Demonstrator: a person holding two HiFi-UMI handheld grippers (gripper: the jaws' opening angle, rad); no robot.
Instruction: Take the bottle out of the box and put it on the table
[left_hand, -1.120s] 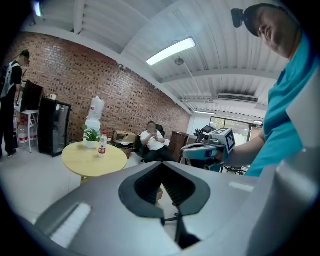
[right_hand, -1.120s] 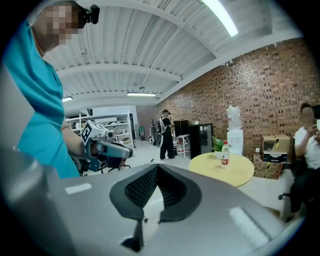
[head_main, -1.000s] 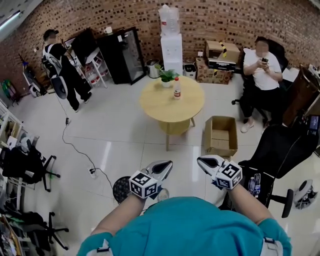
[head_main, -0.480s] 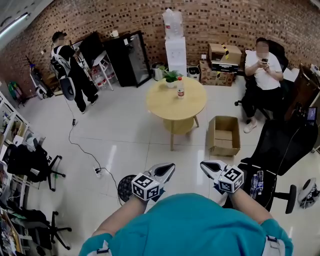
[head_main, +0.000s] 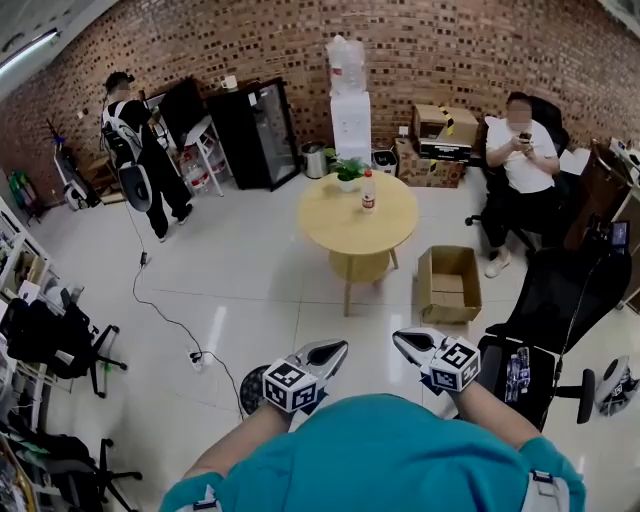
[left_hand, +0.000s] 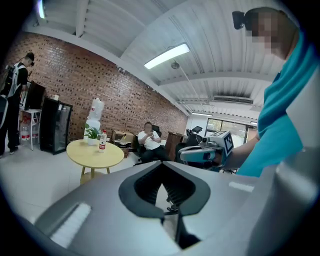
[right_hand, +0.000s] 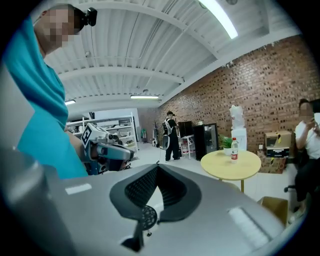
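Observation:
A clear bottle (head_main: 368, 190) with a red label stands upright on the round yellow table (head_main: 340, 225), beside a small potted plant (head_main: 348, 172). The open cardboard box (head_main: 449, 285) sits on the floor right of the table, and nothing shows inside it. My left gripper (head_main: 335, 348) and right gripper (head_main: 402, 338) hang close to my chest, far from table and box, both shut and empty. The left gripper view shows the bottle (left_hand: 102, 141) beyond its own closed tips (left_hand: 161, 165). In the right gripper view the bottle (right_hand: 234, 149) stands far beyond that gripper's tips (right_hand: 157, 167).
A person (head_main: 135, 150) stands at the back left; another sits (head_main: 520, 150) at the back right. A water dispenser (head_main: 348, 95) and black fridge (head_main: 250, 120) line the brick wall. A black office chair (head_main: 560, 290) is right of the box. A cable (head_main: 160, 300) trails over the floor.
The whole view has shifted, so table, bottle and box now sit slightly further right and lower. Both grippers stay shut in the same pose before my chest.

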